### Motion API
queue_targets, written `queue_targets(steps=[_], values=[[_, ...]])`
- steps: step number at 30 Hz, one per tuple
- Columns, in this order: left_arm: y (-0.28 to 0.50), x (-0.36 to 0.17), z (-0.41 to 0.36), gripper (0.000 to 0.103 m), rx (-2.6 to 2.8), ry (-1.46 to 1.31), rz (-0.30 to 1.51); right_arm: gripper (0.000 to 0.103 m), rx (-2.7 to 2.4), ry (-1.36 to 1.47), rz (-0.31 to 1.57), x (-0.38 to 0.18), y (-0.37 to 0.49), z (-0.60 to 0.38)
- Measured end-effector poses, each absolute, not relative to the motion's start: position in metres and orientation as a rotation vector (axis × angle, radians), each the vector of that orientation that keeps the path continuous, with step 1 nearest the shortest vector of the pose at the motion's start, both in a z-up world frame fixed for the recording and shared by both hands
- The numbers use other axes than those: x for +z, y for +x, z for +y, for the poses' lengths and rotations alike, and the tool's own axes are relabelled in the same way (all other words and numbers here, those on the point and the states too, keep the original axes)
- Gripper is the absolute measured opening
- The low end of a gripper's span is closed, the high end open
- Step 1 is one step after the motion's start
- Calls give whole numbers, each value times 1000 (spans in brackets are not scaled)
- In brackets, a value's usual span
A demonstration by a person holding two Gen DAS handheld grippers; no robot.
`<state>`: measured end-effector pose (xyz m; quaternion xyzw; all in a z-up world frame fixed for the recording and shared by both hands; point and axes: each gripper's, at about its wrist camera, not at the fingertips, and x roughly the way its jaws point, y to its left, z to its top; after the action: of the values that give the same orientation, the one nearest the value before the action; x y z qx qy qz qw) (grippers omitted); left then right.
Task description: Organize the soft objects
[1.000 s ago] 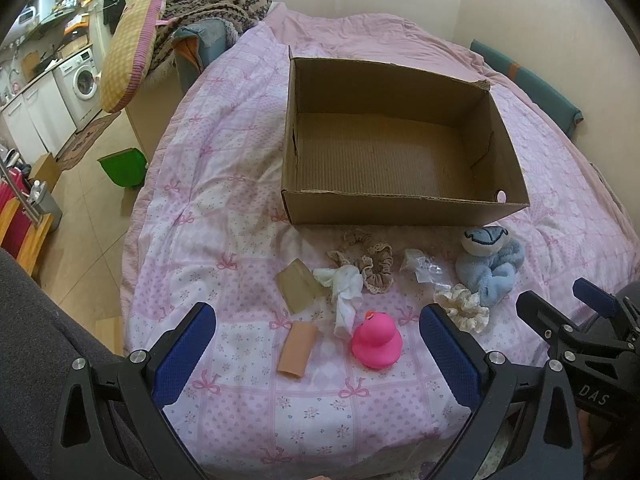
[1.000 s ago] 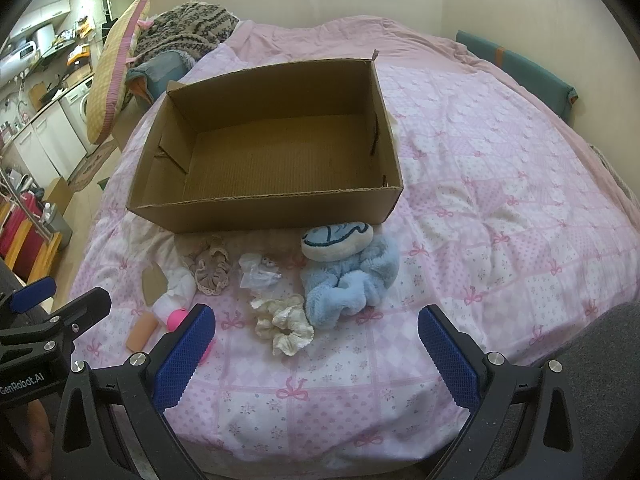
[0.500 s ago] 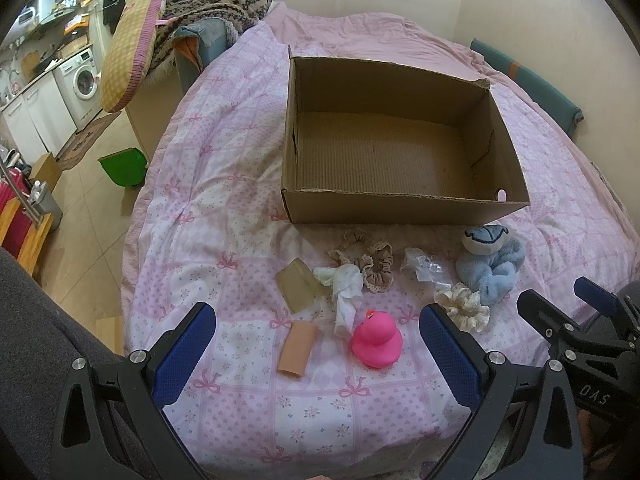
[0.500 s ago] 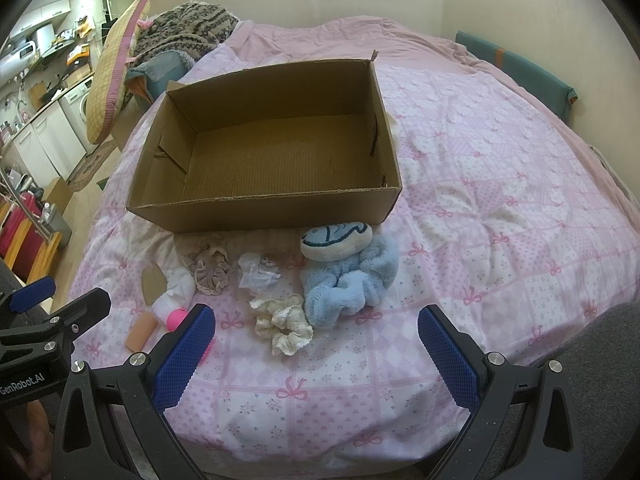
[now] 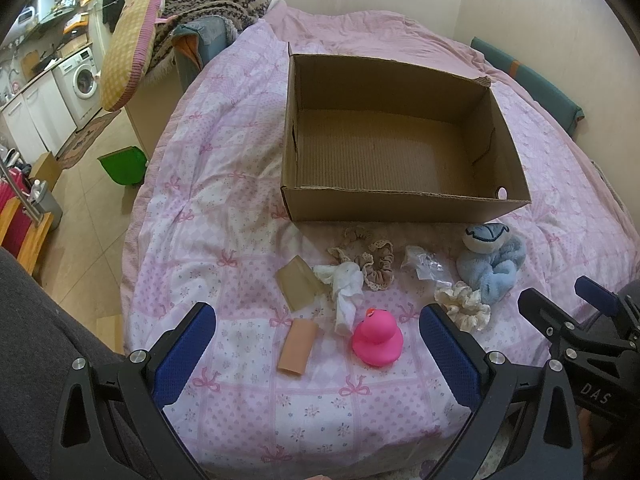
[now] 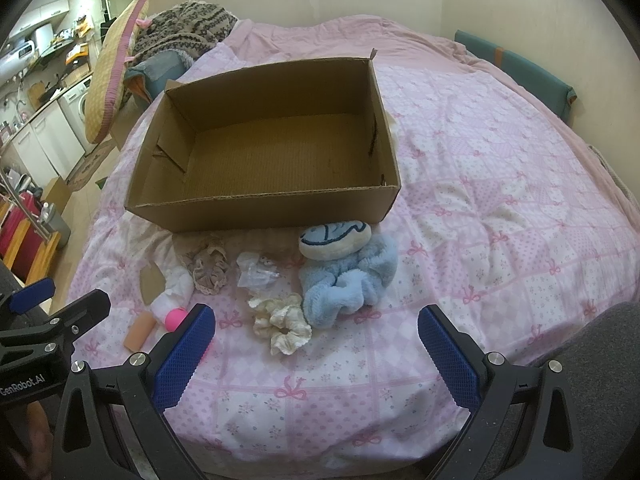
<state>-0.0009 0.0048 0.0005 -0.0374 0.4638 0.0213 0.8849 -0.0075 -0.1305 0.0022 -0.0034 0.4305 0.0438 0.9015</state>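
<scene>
An empty cardboard box [image 5: 404, 204] [image 6: 272, 208] lies on the pink bedspread. In front of it lie a pink duck [image 5: 378, 340], a white cloth [image 5: 344, 284], a beige scrunchie [image 5: 372, 260] [image 6: 208, 266], a cream scrunchie [image 5: 464, 304] [image 6: 282, 322], a light blue fluffy headband with a plush patch [image 5: 490, 260] [image 6: 348, 280], a clear plastic bag [image 5: 422, 264] [image 6: 256, 272] and a tan pad [image 5: 298, 346]. My left gripper [image 5: 316, 356] is open above the duck's near side. My right gripper [image 6: 316, 356] is open just short of the cream scrunchie.
A tan card [image 5: 298, 284] lies left of the white cloth. The bed's left edge drops to a floor with a green bin [image 5: 122, 166]. Pillows and a knit blanket [image 5: 208, 4] are piled at the far left. A wall [image 6: 520, 0] runs along the right.
</scene>
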Motion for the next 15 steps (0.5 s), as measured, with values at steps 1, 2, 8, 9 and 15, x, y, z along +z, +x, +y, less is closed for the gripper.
queue_targets(steps=[1,2,8,9,15], values=[[-1,1,5,102,45,-78,965,103,91,-7,892,2,-8,-130],[-1,1,5,102,45,-78,965,103,92,-7,892,1,-7,-130],[-1,0,5,102,43,-76,969,103,91,-7,891,2,-7,-130],[-2,-1,6,102,41,-77,972,103,92,-6,892,2,-7,-129],[-1,-7,2,102,43,-78,978,103,94,-11,893,2,-8,-131]])
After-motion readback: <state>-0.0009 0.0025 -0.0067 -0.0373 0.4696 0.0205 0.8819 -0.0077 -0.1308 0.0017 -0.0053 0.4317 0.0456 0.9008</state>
